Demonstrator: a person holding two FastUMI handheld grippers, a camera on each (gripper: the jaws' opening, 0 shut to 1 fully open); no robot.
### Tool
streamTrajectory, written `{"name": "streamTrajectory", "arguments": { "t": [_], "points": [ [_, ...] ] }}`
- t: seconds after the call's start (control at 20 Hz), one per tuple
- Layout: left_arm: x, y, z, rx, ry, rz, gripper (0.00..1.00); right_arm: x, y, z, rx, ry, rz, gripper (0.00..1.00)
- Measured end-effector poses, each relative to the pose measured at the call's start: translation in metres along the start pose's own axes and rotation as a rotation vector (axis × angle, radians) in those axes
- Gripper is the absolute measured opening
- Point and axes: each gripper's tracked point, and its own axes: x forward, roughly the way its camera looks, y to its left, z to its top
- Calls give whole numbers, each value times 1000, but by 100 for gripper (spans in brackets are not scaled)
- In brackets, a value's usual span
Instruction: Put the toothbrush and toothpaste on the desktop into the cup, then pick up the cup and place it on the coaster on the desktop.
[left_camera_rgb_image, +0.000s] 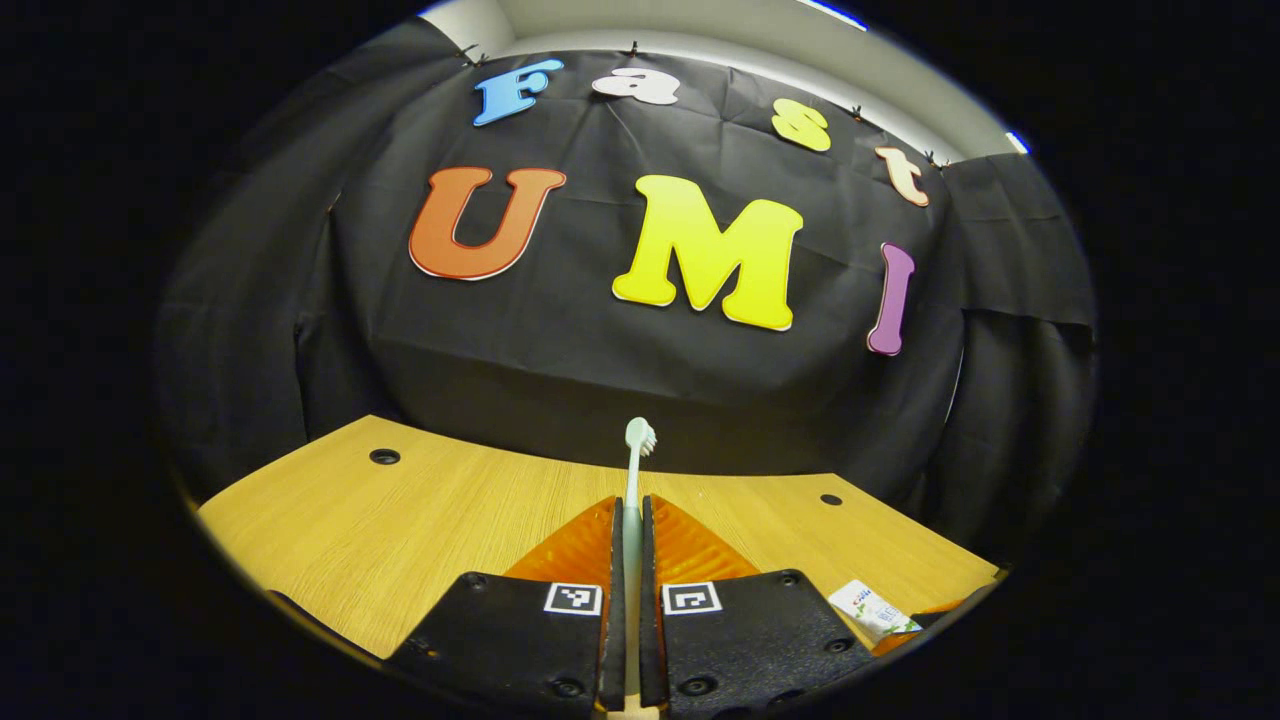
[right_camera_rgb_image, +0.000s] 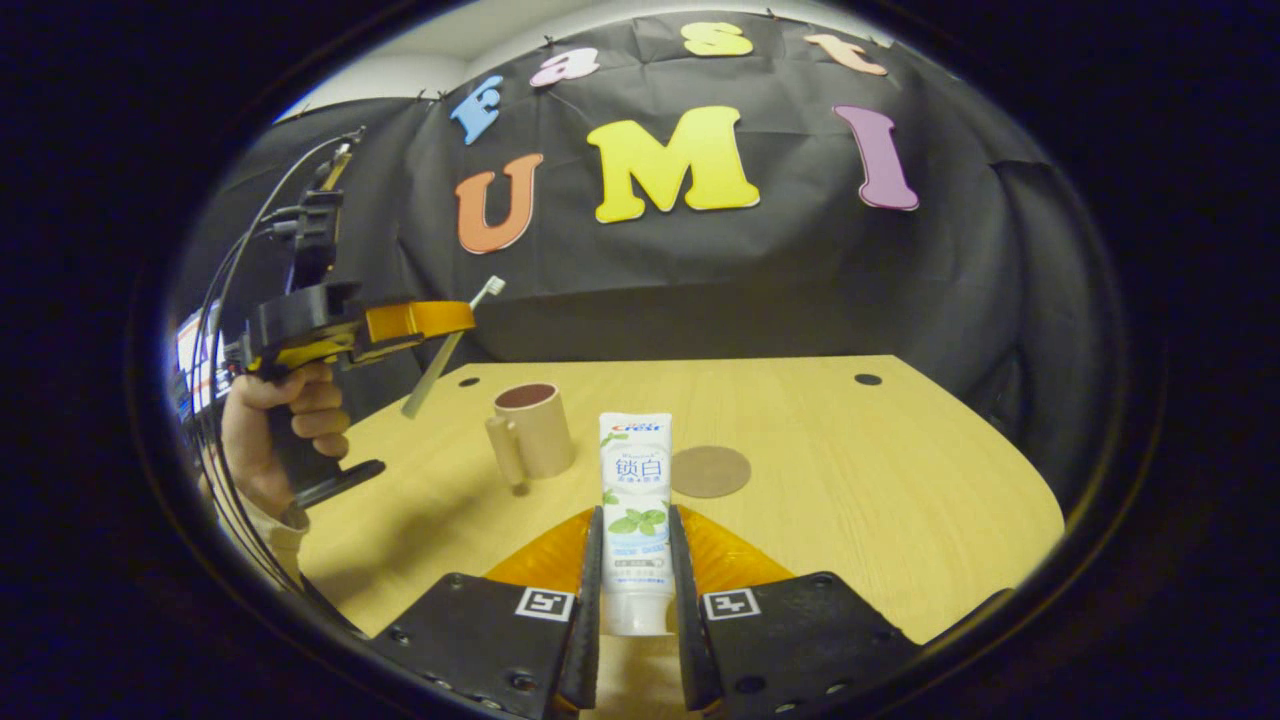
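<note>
Above the worktop (right_camera_rgb_image: 900, 480), we hold both items lifted. In the left gripper view our left tongs (left_camera_rgb_image: 632, 520) are closed on the toothbrush (left_camera_rgb_image: 634, 470), its long axis running forward along the fingers, bristle head pointing toward the far edge. In the right gripper view the right tongs (right_camera_rgb_image: 636, 535) clamp the toothpaste (right_camera_rgb_image: 636, 490) at its lower end, tube upright along the fingers. There too, a hand (right_camera_rgb_image: 285, 420) grips the left tongs' handle near the left edge, toothbrush tilted. Cup (right_camera_rgb_image: 533, 430) and coaster (right_camera_rgb_image: 710, 471) stand mid-worktop, near each other
</note>
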Motion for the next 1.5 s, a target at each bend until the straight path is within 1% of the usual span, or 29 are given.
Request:
{"name": "streamTrajectory", "arguments": {
  "t": [0.1,0.2,0.3,0.35,0.4,0.45,0.5,0.6,0.65,0.7,0.85,0.95,1.1,1.15,1.2,1.35,1.4,1.5],
  "points": [
    [23,0,5,34,-17,-8,8,8,4,12,-4,-20,17,33],
    [43,-5,-1,53,-2,-23,8,20,7,20,-8,-33,29,33],
    [58,-4,-9,80,15,-29,8,30,11,24,-6,-33,48,32],
    [64,-1,-11,98,22,-22,8,33,12,23,-8,-32,51,34],
    [69,1,-13,108,20,-20,8,36,13,23,-13,-29,53,32],
    [73,2,-10,113,7,-19,8,38,13,22,-18,-28,54,34],
    [74,3,-7,112,-7,-14,8,40,13,20,-22,-25,52,32],
    [77,-4,-10,119,-4,-19,8,44,10,17,-30,-17,42,32],
    [77,-8,-12,116,0,-30,8,46,9,15,-34,-13,41,34],
    [79,-8,-12,110,3,-33,9,47,9,14,-35,-10,44,32],
    [79,4,-17,117,10,14,9,50,7,16,-29,-21,44,34],
    [82,4,-20,109,12,26,10,51,8,17,-26,-31,46,33],
    [82,-5,-26,100,26,6,12,53,9,16,-25,-31,44,32],
    [82,-5,-26,101,24,7,13,53,8,15,-27,-29,41,34],
    [84,-5,-26,99,26,9,13,53,7,14,-32,-27,37,32],
    [84,-1,-29,102,33,17,13,54,6,12,-36,-23,30,32],
    [81,0,-27,99,35,20,16,54,5,13,-34,-27,26,32],
    [75,0,-29,85,41,11,17,56,7,16,-29,-33,20,32]
  ]
}}
